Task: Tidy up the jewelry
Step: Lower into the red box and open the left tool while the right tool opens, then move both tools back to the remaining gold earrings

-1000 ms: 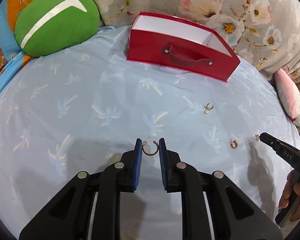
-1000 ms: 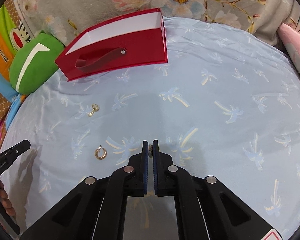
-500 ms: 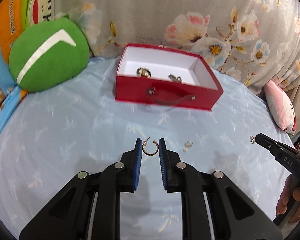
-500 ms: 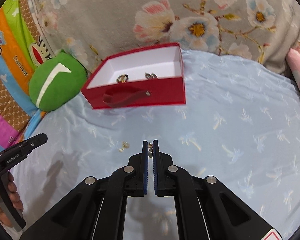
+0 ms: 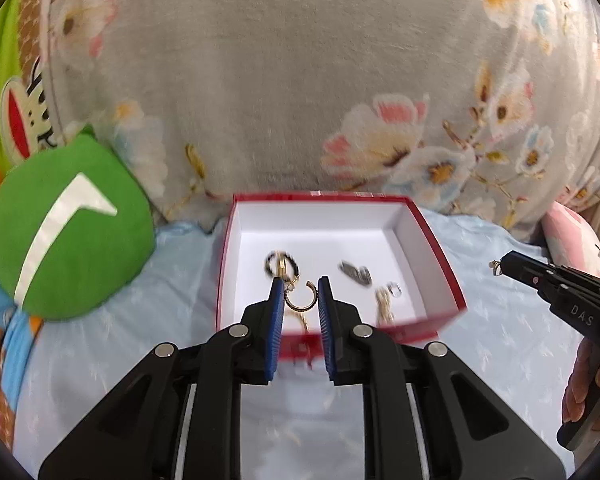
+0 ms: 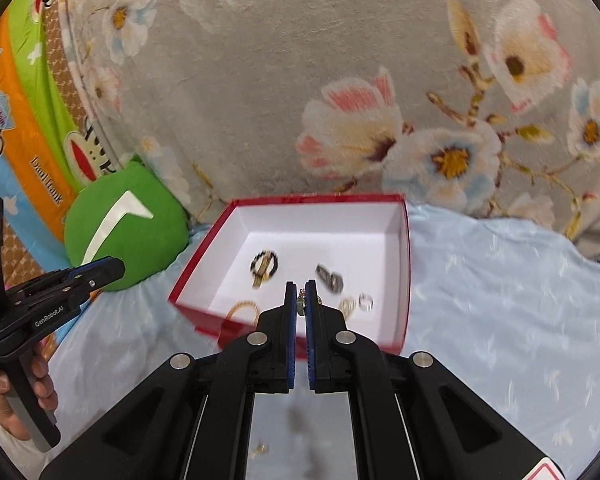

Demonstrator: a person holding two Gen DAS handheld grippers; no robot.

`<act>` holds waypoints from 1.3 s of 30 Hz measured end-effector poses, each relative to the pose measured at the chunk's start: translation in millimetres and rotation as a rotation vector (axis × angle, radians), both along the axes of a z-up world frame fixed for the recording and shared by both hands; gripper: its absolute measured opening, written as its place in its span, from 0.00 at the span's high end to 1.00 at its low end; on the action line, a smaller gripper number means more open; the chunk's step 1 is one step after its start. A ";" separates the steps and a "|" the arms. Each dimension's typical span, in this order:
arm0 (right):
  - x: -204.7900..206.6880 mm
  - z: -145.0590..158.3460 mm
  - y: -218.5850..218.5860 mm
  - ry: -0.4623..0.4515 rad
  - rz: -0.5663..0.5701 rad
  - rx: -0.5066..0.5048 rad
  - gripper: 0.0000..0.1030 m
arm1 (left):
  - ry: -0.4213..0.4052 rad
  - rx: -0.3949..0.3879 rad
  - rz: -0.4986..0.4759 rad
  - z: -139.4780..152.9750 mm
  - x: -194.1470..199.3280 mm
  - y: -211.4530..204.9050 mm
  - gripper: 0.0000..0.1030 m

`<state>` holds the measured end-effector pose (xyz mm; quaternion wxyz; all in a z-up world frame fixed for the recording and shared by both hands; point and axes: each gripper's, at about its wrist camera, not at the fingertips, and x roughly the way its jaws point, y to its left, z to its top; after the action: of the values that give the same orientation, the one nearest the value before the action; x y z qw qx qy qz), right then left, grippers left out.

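Observation:
My left gripper (image 5: 300, 284) is shut on a gold hoop earring (image 5: 300, 303), held above the near edge of the red box (image 5: 434, 248). My right gripper (image 6: 300, 286) is shut on a small gold earring (image 6: 301, 302), also over the box's (image 6: 403, 264) near side. In the box's white interior lie a black-and-gold ring (image 5: 282, 266), a grey piece (image 5: 354, 272), a silver ring (image 5: 394, 290) and a gold chain (image 6: 244, 308). The left wrist view shows the right gripper (image 5: 500, 266) at the right. The right wrist view shows the left gripper (image 6: 100, 270) at the left.
The box sits on a pale blue sheet (image 5: 120, 320) against a grey floral blanket (image 5: 300, 80). A green cushion (image 5: 68, 232) lies left of the box and a pink cushion (image 5: 572, 236) to its right. A small gold piece (image 6: 260, 448) lies on the sheet below my right gripper.
Both grippers have risen from the sheet and moved forward to the red box, each still holding its earring. The box's inside and its jewelry have come into view.

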<state>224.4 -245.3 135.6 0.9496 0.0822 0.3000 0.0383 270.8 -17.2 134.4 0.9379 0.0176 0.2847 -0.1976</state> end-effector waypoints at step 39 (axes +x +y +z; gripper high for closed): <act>221.5 -95.7 -30.4 0.233 -0.092 -0.011 0.80 | 0.186 0.066 0.052 -90.6 236.7 -103.5 0.33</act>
<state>445.9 -275.6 39.9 0.9094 0.0945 0.4047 -0.0166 507.5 -120.7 43.8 0.9110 0.0228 0.3775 -0.1646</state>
